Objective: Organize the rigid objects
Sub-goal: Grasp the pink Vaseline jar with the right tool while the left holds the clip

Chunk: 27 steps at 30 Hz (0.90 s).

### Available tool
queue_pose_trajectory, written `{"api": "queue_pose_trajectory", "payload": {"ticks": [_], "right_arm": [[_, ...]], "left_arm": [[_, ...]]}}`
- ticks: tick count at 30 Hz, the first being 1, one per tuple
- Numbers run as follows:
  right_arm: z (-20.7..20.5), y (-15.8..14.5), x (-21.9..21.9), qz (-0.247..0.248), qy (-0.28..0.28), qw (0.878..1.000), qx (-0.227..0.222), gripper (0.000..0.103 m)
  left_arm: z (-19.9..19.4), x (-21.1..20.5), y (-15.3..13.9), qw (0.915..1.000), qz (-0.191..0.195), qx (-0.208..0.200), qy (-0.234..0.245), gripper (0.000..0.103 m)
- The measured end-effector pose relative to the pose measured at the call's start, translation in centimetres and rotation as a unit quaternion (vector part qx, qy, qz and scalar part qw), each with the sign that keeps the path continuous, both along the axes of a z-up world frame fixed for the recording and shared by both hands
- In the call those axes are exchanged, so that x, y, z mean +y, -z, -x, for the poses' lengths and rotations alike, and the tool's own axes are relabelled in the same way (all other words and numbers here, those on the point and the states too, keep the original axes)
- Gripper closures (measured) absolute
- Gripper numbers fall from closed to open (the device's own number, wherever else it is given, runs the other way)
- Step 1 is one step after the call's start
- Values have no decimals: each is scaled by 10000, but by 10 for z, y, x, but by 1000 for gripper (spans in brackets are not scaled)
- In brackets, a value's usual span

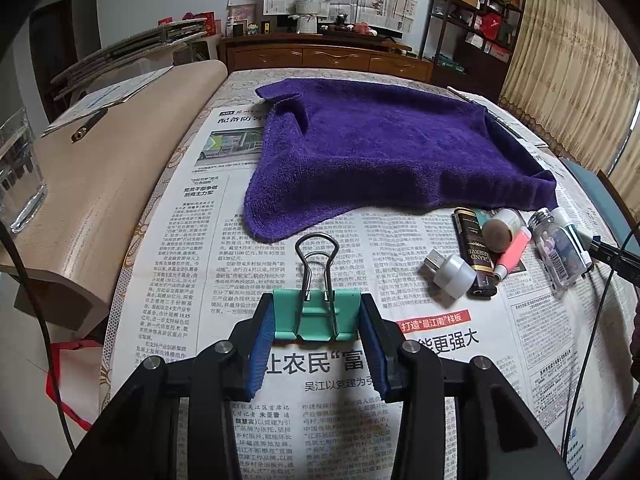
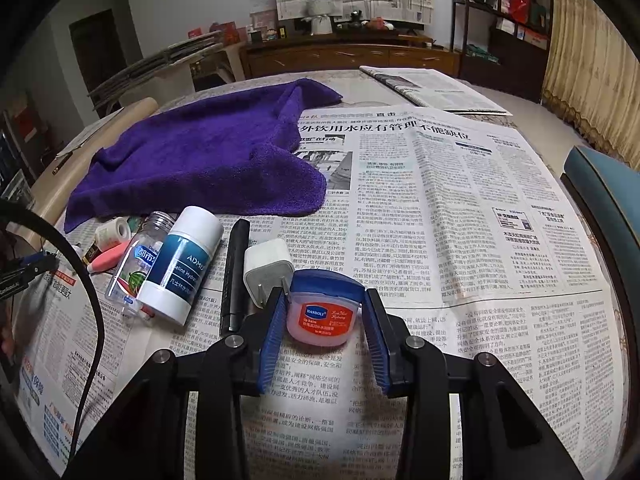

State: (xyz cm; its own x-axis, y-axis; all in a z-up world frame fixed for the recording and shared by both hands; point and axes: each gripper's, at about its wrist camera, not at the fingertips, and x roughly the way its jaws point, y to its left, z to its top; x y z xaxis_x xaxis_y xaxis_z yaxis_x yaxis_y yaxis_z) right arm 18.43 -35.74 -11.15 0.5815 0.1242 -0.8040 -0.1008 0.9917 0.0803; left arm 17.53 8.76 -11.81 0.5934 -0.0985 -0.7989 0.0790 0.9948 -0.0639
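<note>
Newspaper (image 1: 240, 240) covers the surface in the left wrist view, where the left gripper (image 1: 316, 320) has its jaws clamped on a green binder clip (image 1: 316, 314), wire handles pointing away. A purple towel (image 1: 380, 148) lies beyond; a lighter (image 1: 474, 252), pink tube (image 1: 514, 252) and small bottle (image 1: 560, 248) cluster to the right.

In the right wrist view, the right gripper (image 2: 325, 316) has its jaws clamped on a lip balm jar (image 2: 322, 314). A white charger (image 2: 266, 270), black pen (image 2: 234, 276) and white bottle (image 2: 182, 264) lie just left of it.
</note>
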Motion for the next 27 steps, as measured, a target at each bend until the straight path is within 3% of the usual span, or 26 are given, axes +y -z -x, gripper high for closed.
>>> {"api": "queue_pose_trajectory", "payload": {"ticks": [9, 23, 27], "right_arm": [[-2, 10, 11, 429, -130, 9990, 66, 63], [15, 8, 2, 409, -105, 9990, 115, 68], [22, 5, -6, 210, -1, 9997, 153, 68]], "left_arm": [[0, 2, -1, 10000, 58, -12, 1, 64], [0, 4, 0, 10000, 70, -3, 6, 64], [2, 3, -3, 9999, 88, -63, 21, 64]]}}
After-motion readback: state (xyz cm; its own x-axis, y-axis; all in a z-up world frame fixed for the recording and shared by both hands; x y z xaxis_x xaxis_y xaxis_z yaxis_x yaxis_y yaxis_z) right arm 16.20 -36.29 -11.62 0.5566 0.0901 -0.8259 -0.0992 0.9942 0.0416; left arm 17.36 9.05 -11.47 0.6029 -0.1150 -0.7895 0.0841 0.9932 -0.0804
